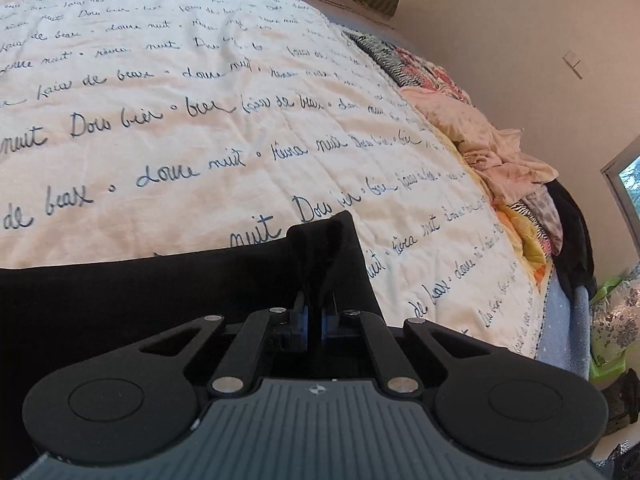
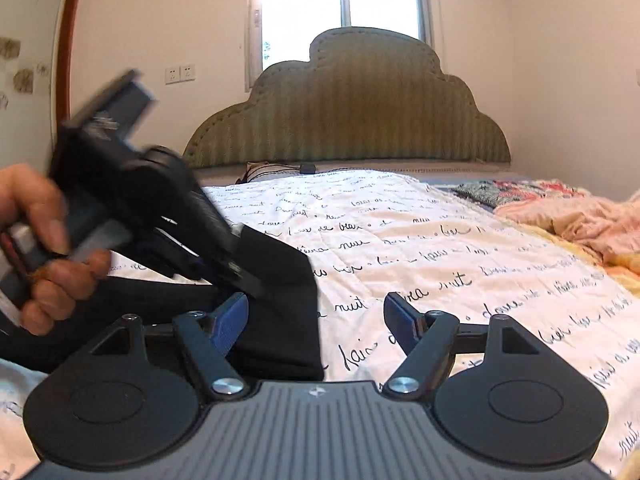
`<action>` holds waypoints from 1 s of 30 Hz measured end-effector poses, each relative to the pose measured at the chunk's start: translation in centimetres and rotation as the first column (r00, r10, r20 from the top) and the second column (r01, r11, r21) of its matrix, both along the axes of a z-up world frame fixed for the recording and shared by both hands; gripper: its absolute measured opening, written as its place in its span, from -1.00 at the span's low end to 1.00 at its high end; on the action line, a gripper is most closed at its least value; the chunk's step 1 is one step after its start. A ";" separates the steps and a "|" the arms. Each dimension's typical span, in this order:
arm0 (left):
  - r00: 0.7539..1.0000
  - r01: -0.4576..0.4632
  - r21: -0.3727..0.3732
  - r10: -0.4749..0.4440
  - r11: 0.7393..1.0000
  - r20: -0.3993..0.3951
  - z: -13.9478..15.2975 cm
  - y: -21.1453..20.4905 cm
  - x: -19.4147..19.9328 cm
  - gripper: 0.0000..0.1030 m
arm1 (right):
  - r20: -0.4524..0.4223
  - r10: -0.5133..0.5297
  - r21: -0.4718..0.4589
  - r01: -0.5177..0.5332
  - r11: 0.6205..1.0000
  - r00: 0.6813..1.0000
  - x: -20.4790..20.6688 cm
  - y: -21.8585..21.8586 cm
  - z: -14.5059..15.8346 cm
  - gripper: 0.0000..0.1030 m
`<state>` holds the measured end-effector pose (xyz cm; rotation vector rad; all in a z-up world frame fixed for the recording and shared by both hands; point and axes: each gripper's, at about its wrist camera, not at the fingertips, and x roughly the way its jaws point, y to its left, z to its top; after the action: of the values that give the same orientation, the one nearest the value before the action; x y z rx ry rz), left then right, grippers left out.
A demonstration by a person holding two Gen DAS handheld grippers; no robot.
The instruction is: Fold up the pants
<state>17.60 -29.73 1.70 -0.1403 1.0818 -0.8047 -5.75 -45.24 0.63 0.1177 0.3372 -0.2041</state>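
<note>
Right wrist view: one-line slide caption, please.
Right gripper open beside black pants on the bed quilt; left gripper pinches the pants' corner.

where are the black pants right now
The black pants lie on the script-print quilt near the bed's foot, in the lower left of the right wrist view; the left gripper pinches their edge, lifting it.

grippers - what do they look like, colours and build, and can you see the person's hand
Both the left gripper and right gripper are matte black, with scissor-like link arms, silver pivot pins, round black discs either side, a ribbed grey top plate bearing a small logo, and blue finger pads. A bare hand shows; no sleeve is visible.
</note>
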 end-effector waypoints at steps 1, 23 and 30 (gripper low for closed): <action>1.000 -0.007 -0.017 0.007 1.000 0.001 0.6 1.6 0.0 -0.88 | -0.002 0.001 0.008 -0.001 1.000 1.000 -0.1 -0.1 0.1 0.45; 0.907 -0.418 -0.010 0.417 0.908 -0.067 -0.2 31.0 0.5 -0.88 | -0.257 0.319 -0.457 -0.405 0.792 0.912 4.8 16.4 -1.2 0.45; 0.897 -0.437 0.004 0.436 0.900 -0.076 -1.2 32.7 0.8 -0.86 | -0.306 0.365 -0.516 -0.475 0.713 0.879 4.4 17.8 -1.6 0.45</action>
<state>18.41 2.94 0.53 -0.4132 1.0625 -0.4019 -1.34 -27.42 -0.93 -0.5941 0.4637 0.1514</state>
